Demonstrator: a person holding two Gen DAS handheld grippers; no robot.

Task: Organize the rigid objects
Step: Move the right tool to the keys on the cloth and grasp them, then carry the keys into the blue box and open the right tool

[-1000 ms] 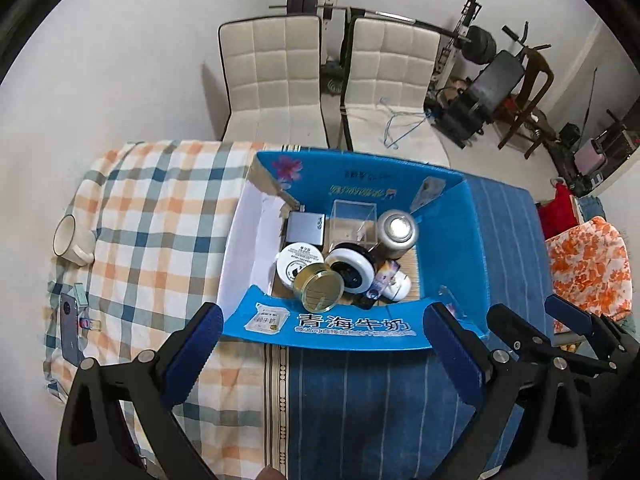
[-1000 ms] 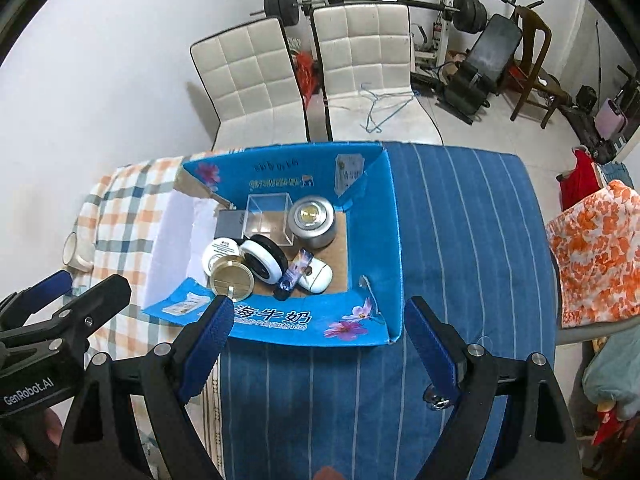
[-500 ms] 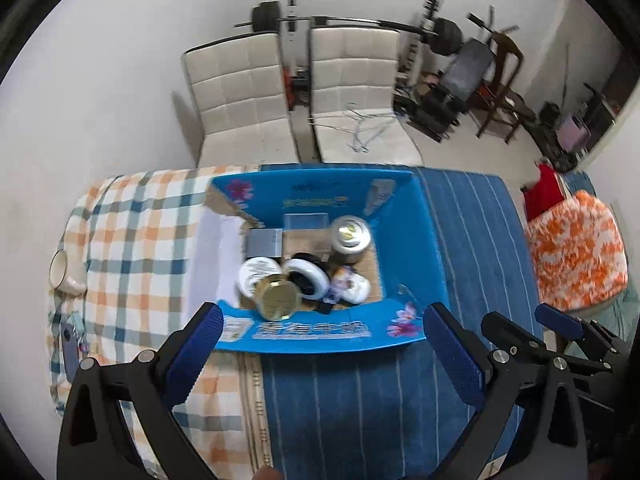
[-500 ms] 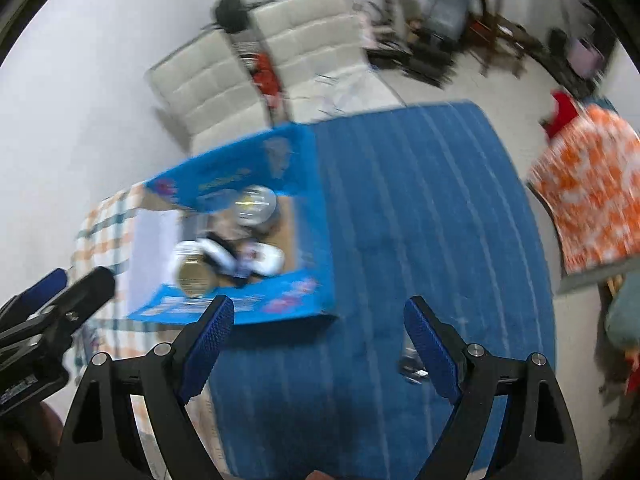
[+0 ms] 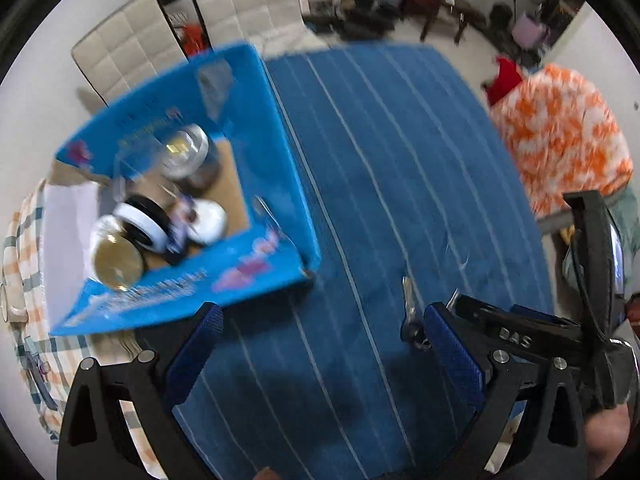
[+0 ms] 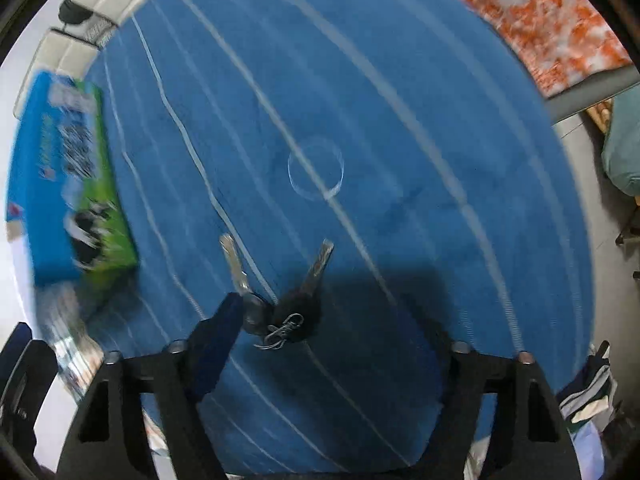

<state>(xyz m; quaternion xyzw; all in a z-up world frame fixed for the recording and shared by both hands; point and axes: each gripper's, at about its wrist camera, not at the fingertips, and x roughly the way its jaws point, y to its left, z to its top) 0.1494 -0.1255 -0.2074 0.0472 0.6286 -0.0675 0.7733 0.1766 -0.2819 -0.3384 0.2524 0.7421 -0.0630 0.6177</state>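
Observation:
A bunch of keys [image 6: 276, 304] with black heads lies on the blue striped cloth [image 6: 360, 120]. My right gripper [image 6: 320, 340] is open and low over the keys, which lie between its fingers, closer to the left fingertip [image 6: 228, 316]. The keys also show in the left wrist view [image 5: 410, 312], beside my left gripper's right finger. My left gripper [image 5: 320, 340] is open and empty above the cloth. The blue cardboard box [image 5: 276, 152] at the left holds several tins, a white-rimmed wheel and a white mouse.
A plaid cloth [image 5: 24, 248] covers the table left of the box. An orange patterned fabric [image 5: 560, 132] lies off the table's right side. Two white chairs [image 5: 168, 28] and gym gear stand behind. The box [image 6: 60, 160] is at the left edge in the right wrist view.
Both grippers have swung right, away from the box. The right gripper has dropped close to the cloth, over the keys. Both stay open.

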